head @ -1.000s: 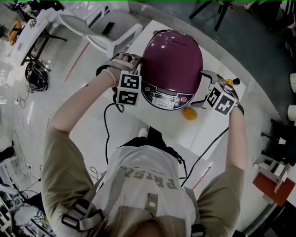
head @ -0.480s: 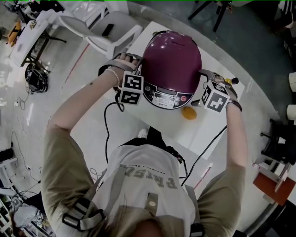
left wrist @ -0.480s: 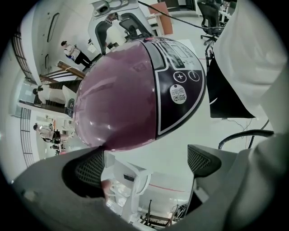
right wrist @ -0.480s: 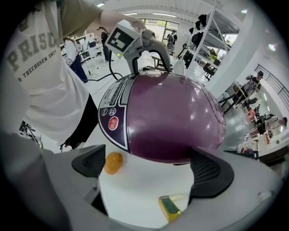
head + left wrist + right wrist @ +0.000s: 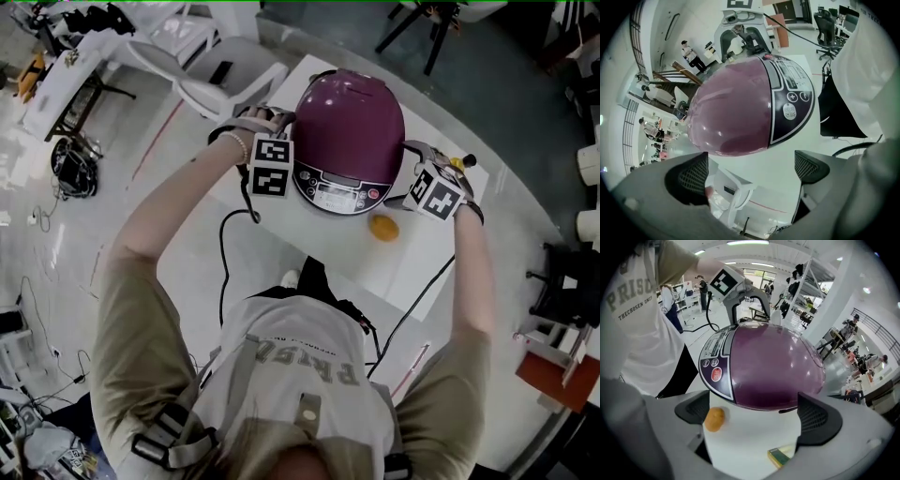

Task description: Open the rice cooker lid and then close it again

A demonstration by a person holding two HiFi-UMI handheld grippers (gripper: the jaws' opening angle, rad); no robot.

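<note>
On the white table (image 5: 427, 248) sits the purple dome-shaped rice cooker (image 5: 349, 127), lid down and seated on the body, its dark control panel (image 5: 339, 192) facing the near edge. Left gripper (image 5: 752, 168) is just beside the cooker's left flank, with its jaws apart and nothing between them – only bare table and the cooker's side ahead. Right gripper (image 5: 757, 417) is just beside the right flank, jaws also spread wide and gripping nothing; the cooker's lower edge sits right at the gap, contact unclear. A small round orange object (image 5: 382, 226) lies on the table near-right of the cooker, apart from it and close to one right jaw. A small green-and-yellow box (image 5: 780, 456) lies by the right gripper. A white plastic chair (image 5: 230, 66) stands far left – off the table.
</note>
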